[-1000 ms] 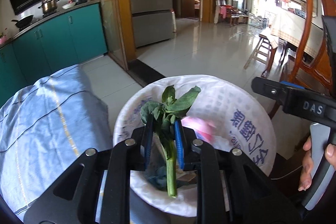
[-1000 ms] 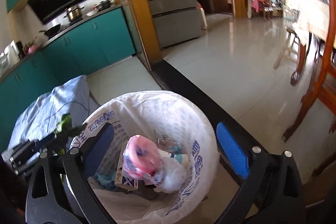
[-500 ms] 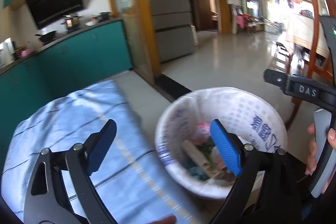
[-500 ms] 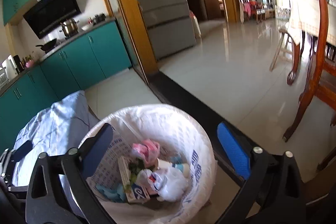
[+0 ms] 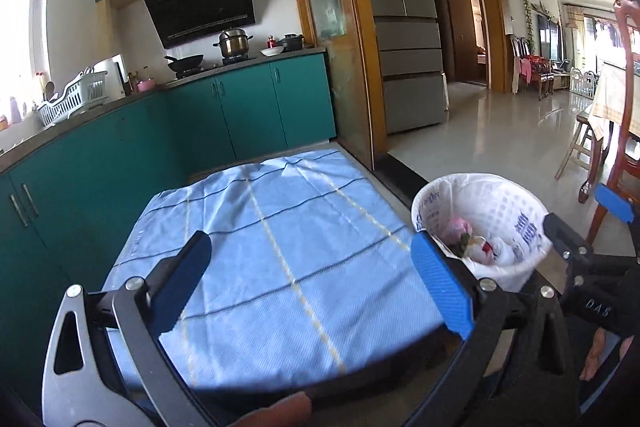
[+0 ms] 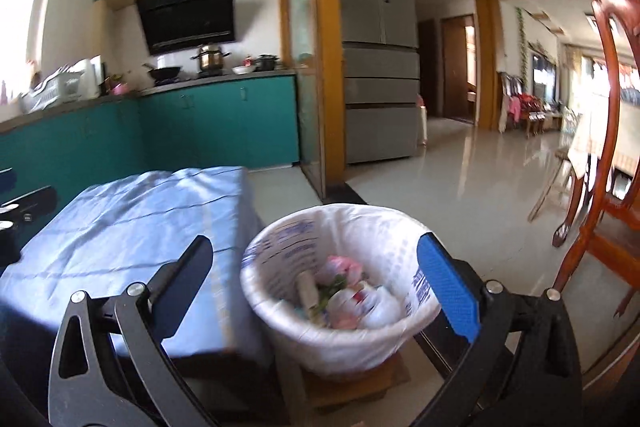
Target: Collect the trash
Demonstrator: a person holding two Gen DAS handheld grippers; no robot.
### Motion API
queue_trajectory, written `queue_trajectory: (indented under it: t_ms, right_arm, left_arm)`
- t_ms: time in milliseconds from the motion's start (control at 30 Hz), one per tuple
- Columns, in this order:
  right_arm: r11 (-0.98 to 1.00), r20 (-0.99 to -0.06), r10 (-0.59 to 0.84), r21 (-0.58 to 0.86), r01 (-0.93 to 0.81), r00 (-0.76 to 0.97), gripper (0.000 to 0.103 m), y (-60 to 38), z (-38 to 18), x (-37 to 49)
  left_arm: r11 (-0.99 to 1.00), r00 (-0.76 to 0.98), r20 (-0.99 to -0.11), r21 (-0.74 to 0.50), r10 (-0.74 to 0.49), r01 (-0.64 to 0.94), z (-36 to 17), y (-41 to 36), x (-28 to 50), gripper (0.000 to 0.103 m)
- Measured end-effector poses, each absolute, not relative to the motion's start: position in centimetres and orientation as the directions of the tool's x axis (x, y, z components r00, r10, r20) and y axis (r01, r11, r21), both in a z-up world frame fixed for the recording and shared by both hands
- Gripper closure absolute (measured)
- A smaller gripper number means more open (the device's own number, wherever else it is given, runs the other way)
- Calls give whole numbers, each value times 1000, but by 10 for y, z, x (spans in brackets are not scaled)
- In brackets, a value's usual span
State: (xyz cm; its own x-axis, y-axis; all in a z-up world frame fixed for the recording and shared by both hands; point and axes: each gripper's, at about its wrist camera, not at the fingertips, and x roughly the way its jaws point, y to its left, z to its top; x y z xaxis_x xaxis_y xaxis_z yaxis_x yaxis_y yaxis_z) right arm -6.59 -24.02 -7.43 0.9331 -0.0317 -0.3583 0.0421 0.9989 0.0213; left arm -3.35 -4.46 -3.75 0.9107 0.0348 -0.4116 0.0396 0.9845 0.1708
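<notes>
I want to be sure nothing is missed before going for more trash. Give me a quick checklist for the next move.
1. Left gripper empty, its jaws opening: ok.
2. Right gripper open and empty: ok.
3. Trash bin upright, bag lining its rim: ok.
4. Trash inside the bin, including pink wrapper: ok.
5. Blue cloth bare of trash: ok as far as seen.
6. Trash on the floor: cannot tell.

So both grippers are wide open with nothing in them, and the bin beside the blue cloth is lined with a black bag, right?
Not quite. The bag lining the bin is white with blue print, not black, as the right wrist view shows. The rest holds: the left gripper and right gripper are wide open and empty, and the bin stands beside the blue cloth.
</notes>
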Motion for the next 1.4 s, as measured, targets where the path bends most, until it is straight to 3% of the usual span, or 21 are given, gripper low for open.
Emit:
queue_trajectory:
  t_ms: [167,433,1400]
  right_arm:
    - [999,-340,-37,-47,22,940,3,-215,-48,-92]
    - [998,-327,-48,-42,36,944,3,-202,-30,-109]
    - [994,-272,-96,-83,76,957,3,-191,-13,-142]
  left_arm:
    - [981,930,-363,191,50,22,-21,-34,-64,3]
    - [987,944,-323,162,63,-10,-5,-12,-86,3]
    - [988,954,-293,153,69,-25,3,-5,-108,3]
